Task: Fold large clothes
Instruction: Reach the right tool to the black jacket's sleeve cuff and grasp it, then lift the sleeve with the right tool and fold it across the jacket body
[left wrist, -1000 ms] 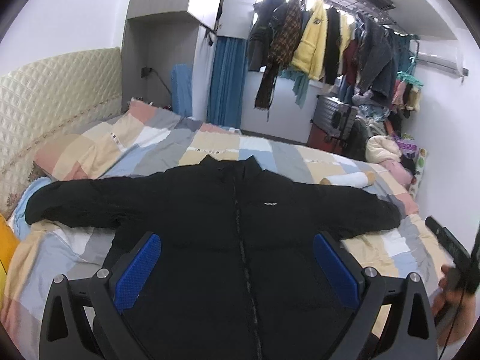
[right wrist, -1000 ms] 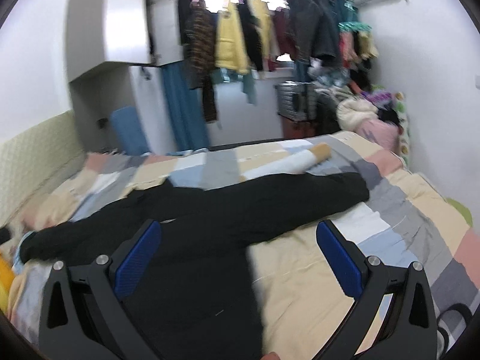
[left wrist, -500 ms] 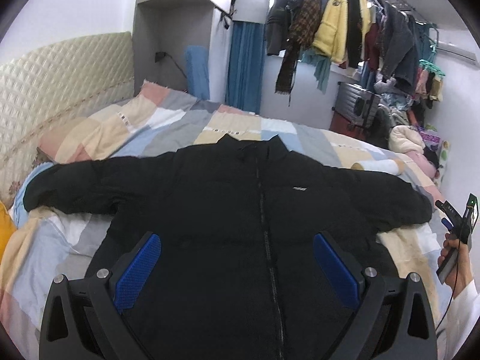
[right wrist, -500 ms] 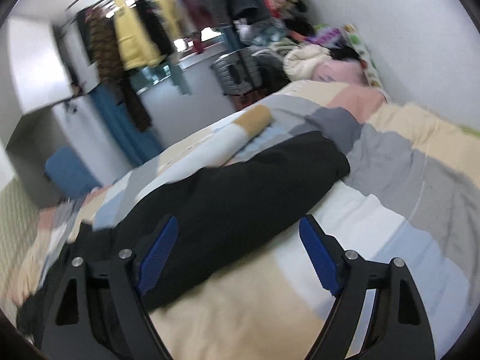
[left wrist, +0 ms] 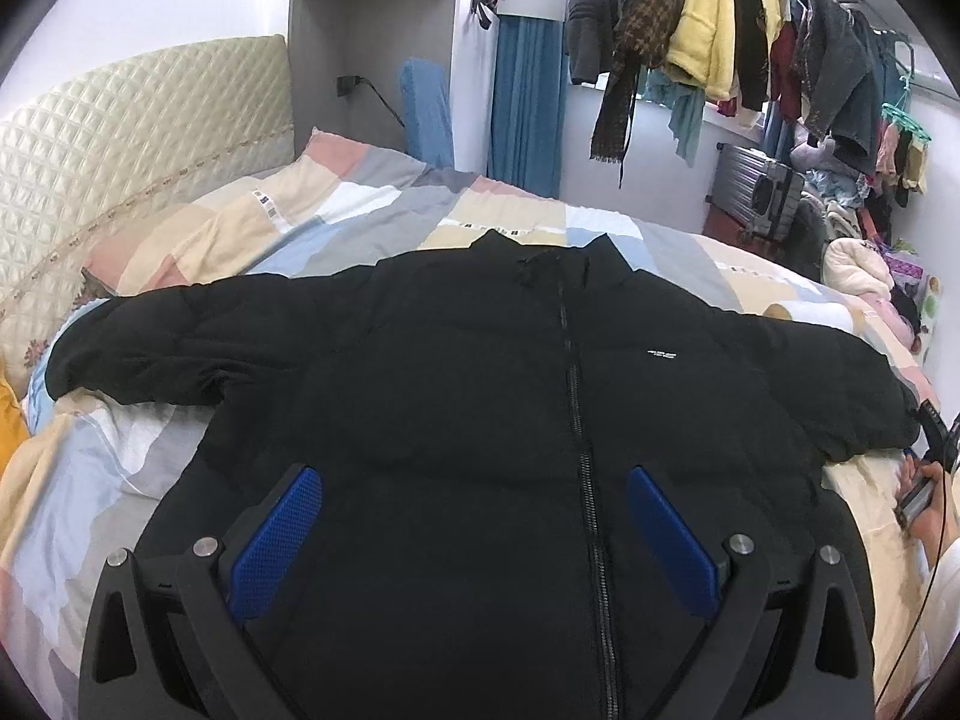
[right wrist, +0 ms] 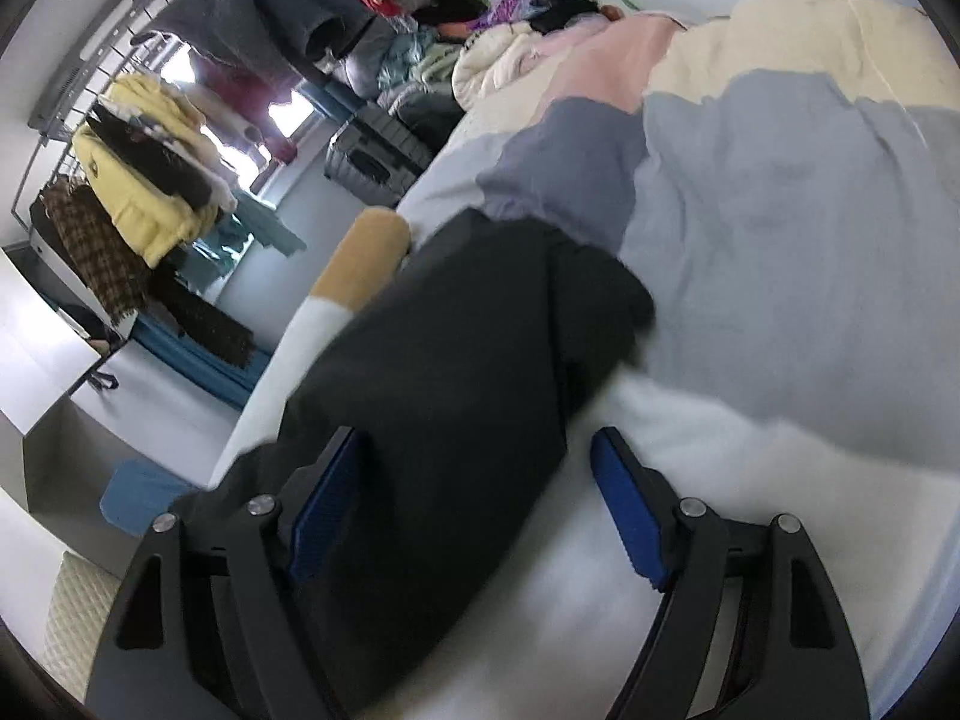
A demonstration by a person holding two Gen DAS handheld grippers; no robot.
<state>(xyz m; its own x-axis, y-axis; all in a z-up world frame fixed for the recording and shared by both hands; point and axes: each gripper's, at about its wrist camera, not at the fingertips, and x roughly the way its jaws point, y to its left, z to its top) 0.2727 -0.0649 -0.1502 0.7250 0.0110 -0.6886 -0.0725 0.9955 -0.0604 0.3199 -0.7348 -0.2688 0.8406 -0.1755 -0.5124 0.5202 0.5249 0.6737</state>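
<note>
A black zipped puffer jacket (left wrist: 480, 384) lies face up on the patchwork bed cover, both sleeves spread out sideways. My left gripper (left wrist: 474, 516) is open and empty, above the jacket's lower front. In the right wrist view, the jacket's right sleeve (right wrist: 468, 360) lies across the cover with its cuff pointing away. My right gripper (right wrist: 480, 480) is open and straddles this sleeve near the cuff end, its jaws on either side and not closed on the cloth. The right gripper also shows in the left wrist view (left wrist: 930, 456) at the sleeve's end.
The patchwork cover (left wrist: 336, 210) fills the bed, with a quilted headboard (left wrist: 120, 138) at the left. A rack of hanging clothes (left wrist: 720, 48) and a grey suitcase (left wrist: 756, 192) stand behind. A white and tan roll pillow (right wrist: 354, 276) lies beside the sleeve.
My right gripper has moved down and in toward the right sleeve's cuff and tilted. My left gripper has moved closer over the jacket's front. The jacket has not moved.
</note>
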